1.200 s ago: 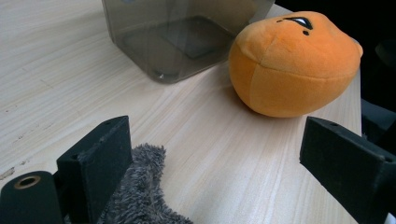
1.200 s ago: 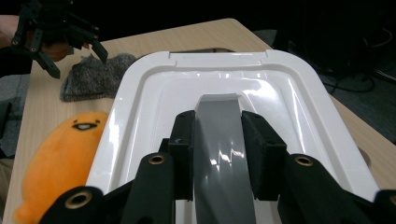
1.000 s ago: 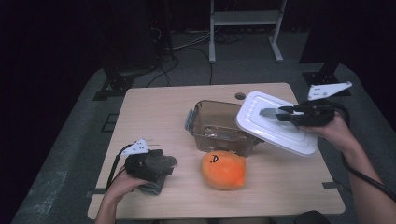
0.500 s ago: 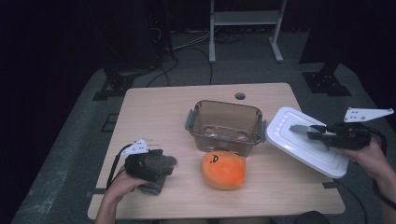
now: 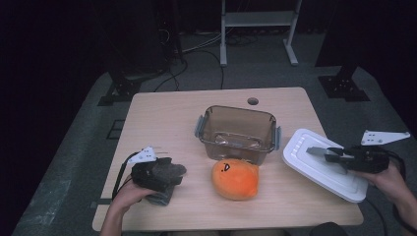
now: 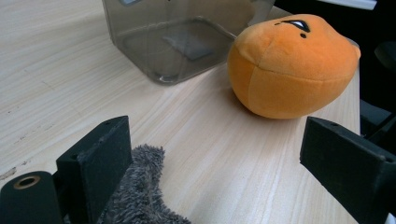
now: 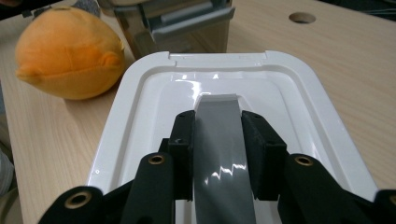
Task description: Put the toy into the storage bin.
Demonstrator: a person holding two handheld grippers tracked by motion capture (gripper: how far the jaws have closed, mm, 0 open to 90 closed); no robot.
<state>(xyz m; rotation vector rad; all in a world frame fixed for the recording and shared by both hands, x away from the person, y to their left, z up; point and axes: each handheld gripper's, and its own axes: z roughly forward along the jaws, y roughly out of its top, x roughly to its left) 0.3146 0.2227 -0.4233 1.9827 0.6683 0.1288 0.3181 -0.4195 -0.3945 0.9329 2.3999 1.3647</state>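
A clear brown container point(image 5: 238, 132) stands open in the middle of the table, also seen as the container point(image 6: 177, 37) and the container point(image 7: 187, 23). An orange plush point(image 5: 235, 178) lies just in front of it. My right gripper point(image 5: 329, 155) is shut on the grey handle point(image 7: 218, 121) of the white lid point(image 5: 322, 164), holding it low over the table's right side. In the right gripper view my right gripper point(image 7: 218, 144) clamps that handle, with the lid point(image 7: 140, 116) spread below and the plush point(image 7: 70, 51) beyond. My left gripper point(image 5: 172, 172) rests at the front left. Its jaws stand open in the left gripper view point(image 6: 224, 172), facing the plush point(image 6: 294, 65).
A grey fuzzy cloth point(image 6: 140, 196) lies under my left gripper; the cloth point(image 5: 160, 196) peeks out below the hand. A round hole point(image 5: 253, 101) sits near the table's far edge. Bare wood point(image 5: 162, 123) stretches left of the container. Stands and cables fill the dark floor behind.
My right gripper has carried the white lid from above the container rightward and down toward the table's right side. The left gripper, plush and container have stayed put.
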